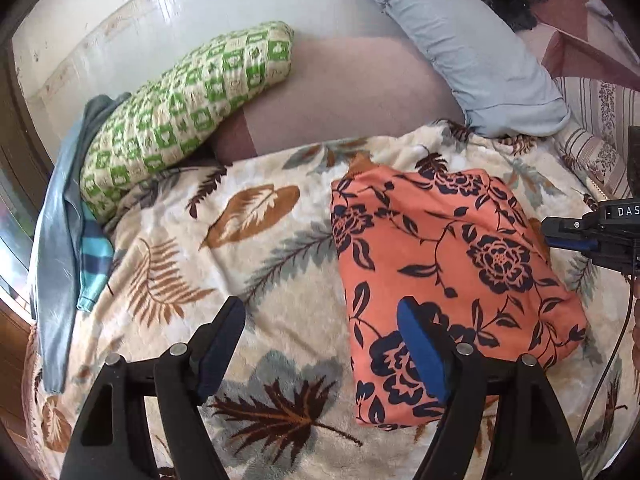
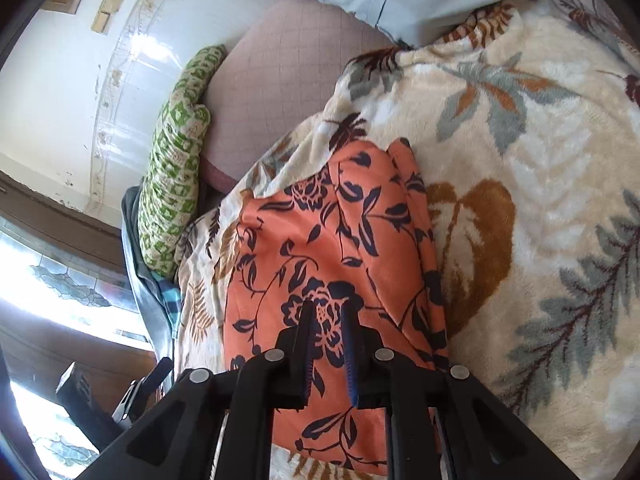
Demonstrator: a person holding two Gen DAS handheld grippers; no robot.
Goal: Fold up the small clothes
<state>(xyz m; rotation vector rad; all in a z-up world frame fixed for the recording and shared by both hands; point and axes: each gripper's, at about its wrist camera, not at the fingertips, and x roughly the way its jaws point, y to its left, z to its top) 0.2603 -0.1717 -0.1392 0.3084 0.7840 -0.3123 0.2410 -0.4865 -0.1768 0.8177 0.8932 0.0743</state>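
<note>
An orange garment with dark blue flowers (image 1: 448, 280) lies folded into a compact rectangle on the leaf-print blanket (image 1: 240, 248). My left gripper (image 1: 320, 316) is open, its right finger over the garment's near left edge, its left finger over the blanket. My right gripper (image 1: 560, 234) enters from the right at the garment's right edge. In the right wrist view the garment (image 2: 320, 248) fills the middle, and my right gripper (image 2: 328, 312) hovers over a flower with its jaws narrowly apart. I cannot tell if it pinches fabric.
A green checked pillow (image 1: 180, 120) and a blue-grey cloth (image 1: 60, 240) lie at the left. A pale blue pillow (image 1: 472, 48) lies at the back right. A pink sheet (image 1: 352, 92) shows behind the blanket. A white wall (image 1: 120, 20) runs behind the bed.
</note>
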